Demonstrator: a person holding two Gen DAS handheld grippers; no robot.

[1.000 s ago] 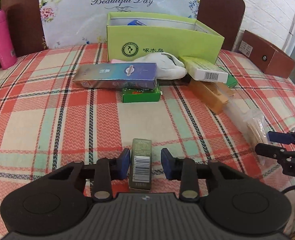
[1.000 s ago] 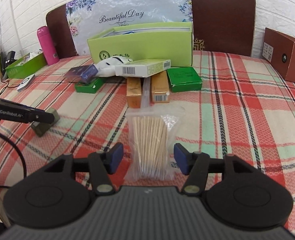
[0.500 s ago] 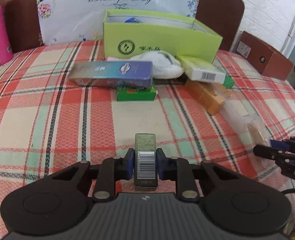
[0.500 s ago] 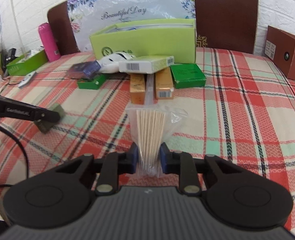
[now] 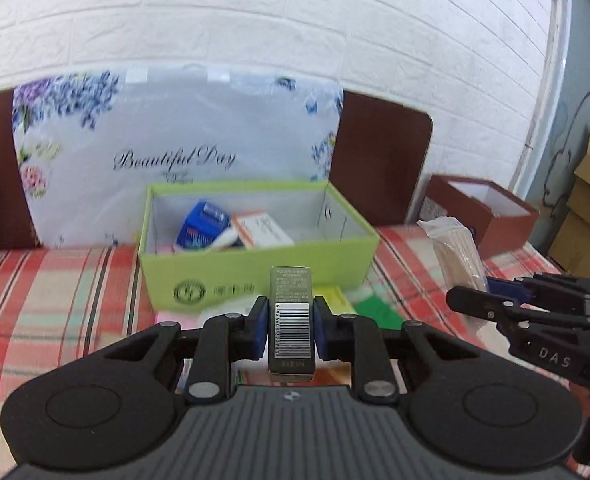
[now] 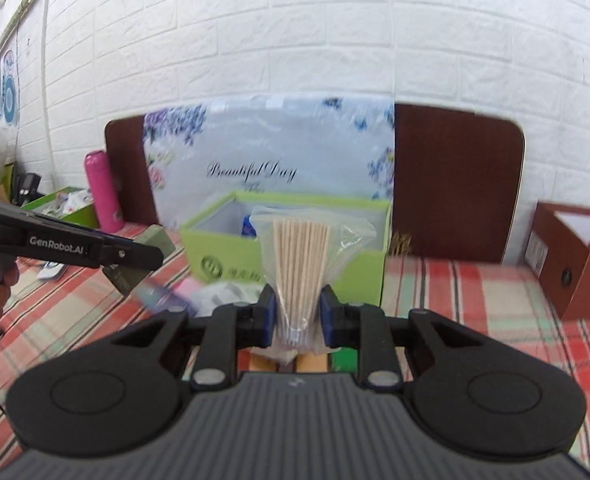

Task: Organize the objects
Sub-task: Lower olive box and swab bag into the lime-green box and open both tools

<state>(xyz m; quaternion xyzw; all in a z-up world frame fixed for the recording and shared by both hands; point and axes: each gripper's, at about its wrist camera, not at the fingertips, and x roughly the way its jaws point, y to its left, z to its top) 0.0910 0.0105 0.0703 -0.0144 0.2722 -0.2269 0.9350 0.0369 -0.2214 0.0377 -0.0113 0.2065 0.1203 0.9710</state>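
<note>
Slim olive cardboard carton with a barcode (image 5: 291, 316), pinched upright in the left gripper (image 5: 289, 328) above the checked tablecloth (image 5: 55, 300), looks light and stiff, while the right gripper (image 6: 297, 316) squeezes the limp, crushable clear bag of wooden sticks (image 6: 301, 264) low, both short of the lime-green open box (image 5: 255, 268).

Both grippers raised — left gripper (image 5: 287, 330), right gripper (image 6: 295, 316) — jaws clamped.

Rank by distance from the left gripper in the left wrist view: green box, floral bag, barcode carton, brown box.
1. barcode carton, clamped in the left gripper
2. green box, straight ahead on the checked cloth
3. brown box, farther back, at right
4. floral bag, standing behind the green box

Ranks 3 and 4 are close.
</note>
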